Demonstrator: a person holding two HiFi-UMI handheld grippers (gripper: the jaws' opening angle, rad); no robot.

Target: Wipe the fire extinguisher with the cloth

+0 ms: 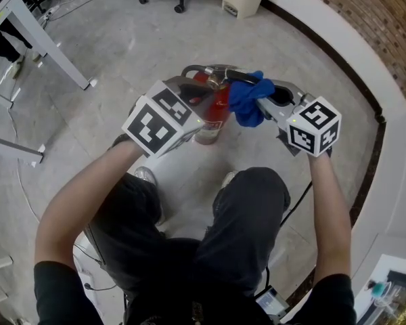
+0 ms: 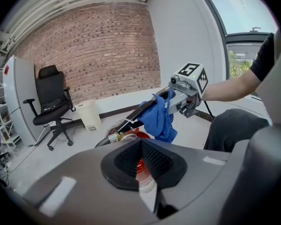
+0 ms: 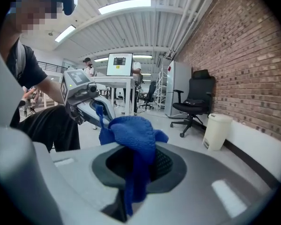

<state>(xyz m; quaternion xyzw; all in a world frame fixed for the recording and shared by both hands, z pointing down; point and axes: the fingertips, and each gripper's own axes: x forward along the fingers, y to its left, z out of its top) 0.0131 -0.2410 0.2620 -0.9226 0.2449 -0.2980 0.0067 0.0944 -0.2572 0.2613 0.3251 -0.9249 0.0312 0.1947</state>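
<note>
Tools in both hands, meeting over a red fire extinguisher (image 1: pixel 217 111) that stands upright on the grey floor (image 1: pixel 122 53) just ahead of the person's knees.

We mark the right tool (image 1: pixel 276 100) as closed on the blue cloth (image 1: pixel 246 103). Along its own jaws we see the fabric pinched between the pads, one bunch swelling out past the tips and a tail hanging below them. The bunch ahead of this tool lies against the black handle (image 2: pixel 139 112) at the top of the extinguisher, so cloth and extinguisher touch there.

We mark the left tool (image 2: pixel 141 159) as fully closed, its ribbed black pads meeting with nothing between them that we can make out. The red shoulder of the extinguisher shows just beyond and below its tips, with the brass valve (image 2: pixel 113 137) slightly to their left. Whether this tool presses on the cylinder we cannot tell.

The two tools point toward each other from either side, with the extinguisher's head between their tips.

Well beyond the left tool stand a black office chair (image 2: pixel 51 102) and a pale waste bin (image 2: pixel 90 115) before a brick wall (image 2: pixel 93 50). Well beyond the right tool we note a white counter (image 3: pixel 124 82) carrying a monitor (image 3: pixel 120 64), with people standing far off.
</note>
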